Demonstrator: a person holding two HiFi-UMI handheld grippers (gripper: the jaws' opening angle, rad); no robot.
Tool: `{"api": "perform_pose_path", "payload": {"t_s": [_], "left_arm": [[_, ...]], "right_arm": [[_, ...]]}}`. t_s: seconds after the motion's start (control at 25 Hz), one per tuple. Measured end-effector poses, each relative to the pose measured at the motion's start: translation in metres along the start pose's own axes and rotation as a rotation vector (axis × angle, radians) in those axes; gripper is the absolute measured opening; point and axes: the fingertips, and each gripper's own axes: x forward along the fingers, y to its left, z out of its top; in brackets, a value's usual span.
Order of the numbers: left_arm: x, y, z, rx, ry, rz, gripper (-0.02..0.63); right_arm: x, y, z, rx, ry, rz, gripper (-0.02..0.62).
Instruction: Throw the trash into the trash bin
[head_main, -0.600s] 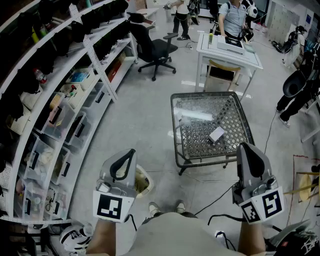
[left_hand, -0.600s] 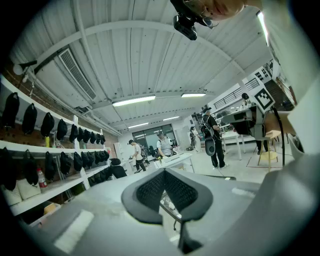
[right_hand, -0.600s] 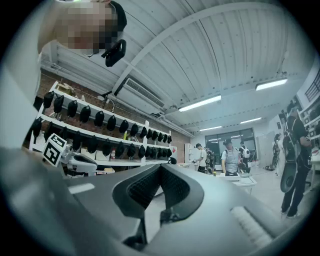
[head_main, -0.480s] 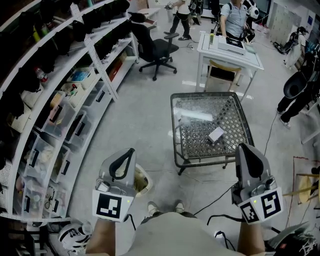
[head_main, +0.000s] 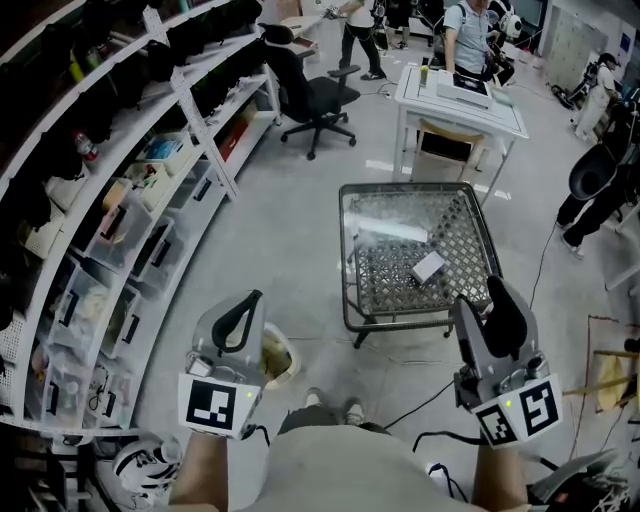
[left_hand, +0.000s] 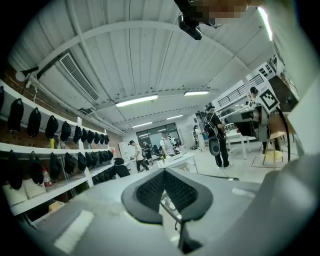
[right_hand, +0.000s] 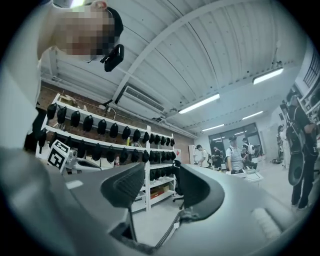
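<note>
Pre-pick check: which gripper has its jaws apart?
The right gripper: clear gap between its jaws, nothing held. The left gripper has its jaws touching at the tips.

The left gripper (head_main: 246, 305) has a grey shell, black ribbed pads (left_hand: 150, 191) and a rear cube (head_main: 214, 405) with black-and-white square markers. The right gripper (head_main: 479, 303) is of the same build; its marker cube (head_main: 520, 410) shows a small green light. The person wears a grey-beige top (head_main: 340, 468) and pale shoes (head_main: 330, 408).

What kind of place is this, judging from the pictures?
Probably a shared workshop or lab with storage. Long white shelves full of stored gear line one side, a black office chair stands on the open floor, and people stand by a white desk.
</note>
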Motion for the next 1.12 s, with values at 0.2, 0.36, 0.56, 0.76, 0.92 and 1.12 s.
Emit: {"api": "perform_pose_path", "payload": {"t_s": [0.2, 0.36, 0.56, 0.76, 0.92, 1.12], "left_arm": [[0.007, 0.004, -0.008, -0.014, 0.018, 0.004, 0.002], [0.020, 0.012, -0.014, -0.013, 0.031, -0.003, 0.002], [0.046, 0.021, -0.025, -0.016, 0.033, -0.023, 0.002], [0.080, 0.041, -0.036, -0.034, 0.039, -0.038, 0.002], [0.113, 0.066, -0.044, -0.041, 0.048, -0.052, 0.002], [0.160, 0.100, -0.055, -0.049, 0.057, -0.083, 0.002]], "right_arm": [[0.009, -0.002, -0.008, -0.021, 0.018, -0.001, 0.265], [0.023, -0.008, -0.015, -0.007, 0.037, -0.005, 0.267], [0.046, -0.018, -0.033, 0.005, 0.068, -0.015, 0.267], [0.087, -0.027, -0.052, 0.000, 0.110, -0.014, 0.267], [0.131, -0.033, -0.068, -0.003, 0.143, -0.013, 0.273], [0.190, -0.038, -0.092, 0.014, 0.186, -0.007, 0.279]]}}
